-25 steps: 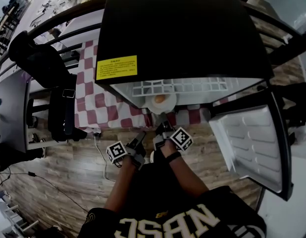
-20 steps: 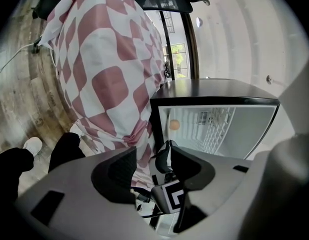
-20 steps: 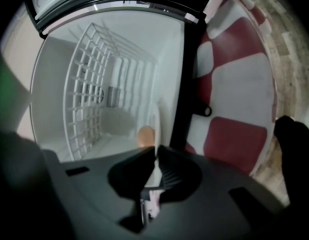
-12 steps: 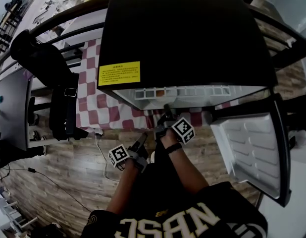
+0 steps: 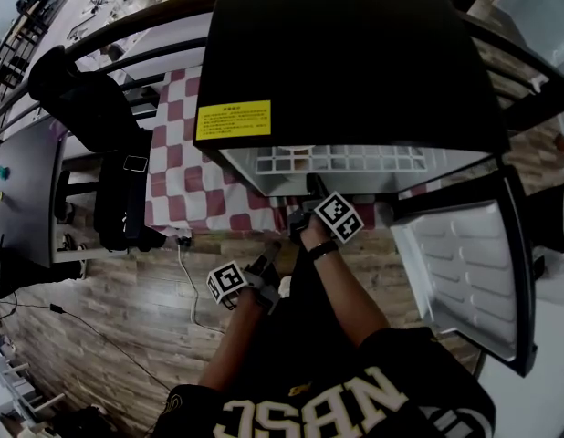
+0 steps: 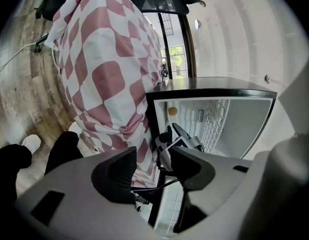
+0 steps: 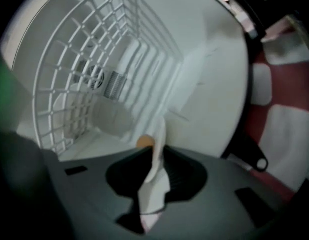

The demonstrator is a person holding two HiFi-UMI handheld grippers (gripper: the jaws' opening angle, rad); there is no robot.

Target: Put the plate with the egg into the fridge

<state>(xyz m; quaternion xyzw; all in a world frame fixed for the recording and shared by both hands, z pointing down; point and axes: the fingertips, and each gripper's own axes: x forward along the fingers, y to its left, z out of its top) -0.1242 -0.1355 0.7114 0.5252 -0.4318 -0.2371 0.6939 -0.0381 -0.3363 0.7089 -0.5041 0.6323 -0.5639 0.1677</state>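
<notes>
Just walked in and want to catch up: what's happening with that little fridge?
A person working a gripper in each hand is putting a plate with an egg into the small black fridge, whose door stands open. The right gripper is clamped on the plate's rim and reaches into the white interior near the wire shelf; whether the plate is set down isn't clear. The left gripper hangs outside, open and empty.

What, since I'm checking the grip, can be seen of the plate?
The plate is white and smooth, seen edge-on. Its near rim is clamped between the right gripper's jaws. A brown egg sits on it beyond the rim. It is inside the fridge's white interior; whether it rests on anything cannot be told.
</notes>
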